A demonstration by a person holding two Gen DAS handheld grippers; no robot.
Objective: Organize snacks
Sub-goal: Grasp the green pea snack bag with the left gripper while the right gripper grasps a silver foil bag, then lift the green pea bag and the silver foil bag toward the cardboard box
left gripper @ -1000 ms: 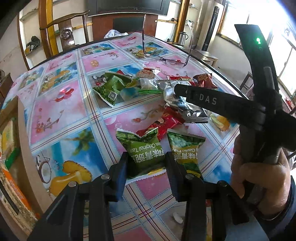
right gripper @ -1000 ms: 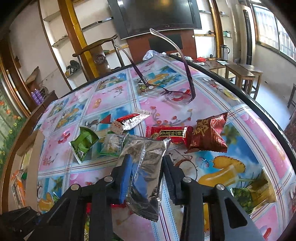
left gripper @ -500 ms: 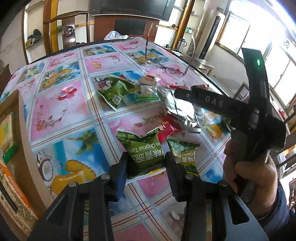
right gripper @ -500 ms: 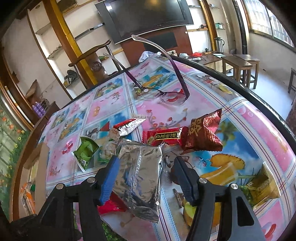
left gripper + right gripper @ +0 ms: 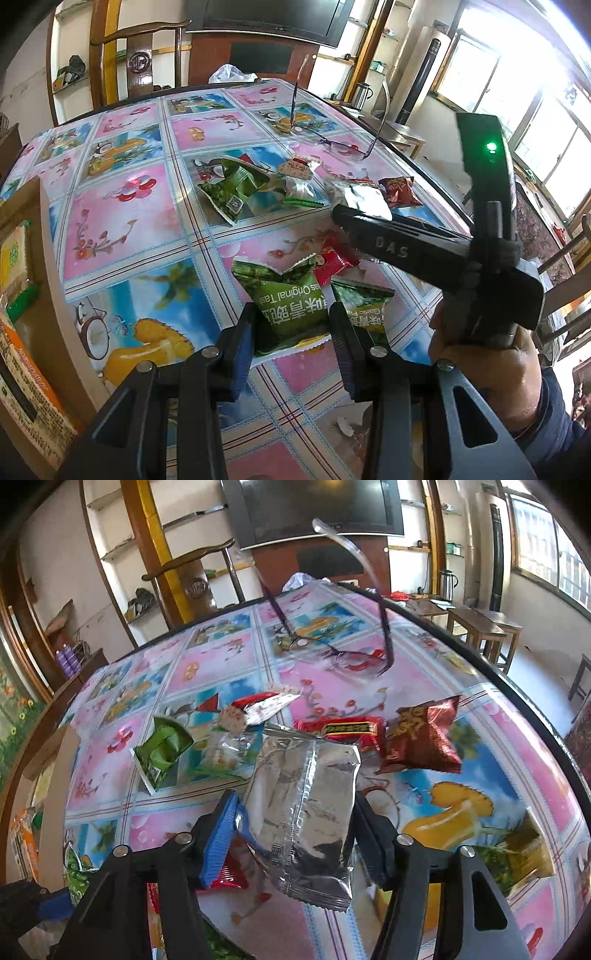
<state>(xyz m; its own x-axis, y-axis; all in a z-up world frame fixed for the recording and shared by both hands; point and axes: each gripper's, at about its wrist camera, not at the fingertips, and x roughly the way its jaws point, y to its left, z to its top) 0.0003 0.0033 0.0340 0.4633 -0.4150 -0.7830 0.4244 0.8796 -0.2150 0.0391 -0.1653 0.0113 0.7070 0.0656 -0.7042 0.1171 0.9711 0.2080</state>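
Left tongs (image 5: pixel 291 328) pinch green packet (image 5: pixel 291 306) — right closing.

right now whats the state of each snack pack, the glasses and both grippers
left gripper: shut on the green pack
green pack: pinched, sealed
right gripper: jaws closing, not yet pressing
silver pack: sealed, seam side up, between the right fingers
dark red pack: sealed, puffed, lying on the table
glasses: unfolded, lenses down, arms sticking up
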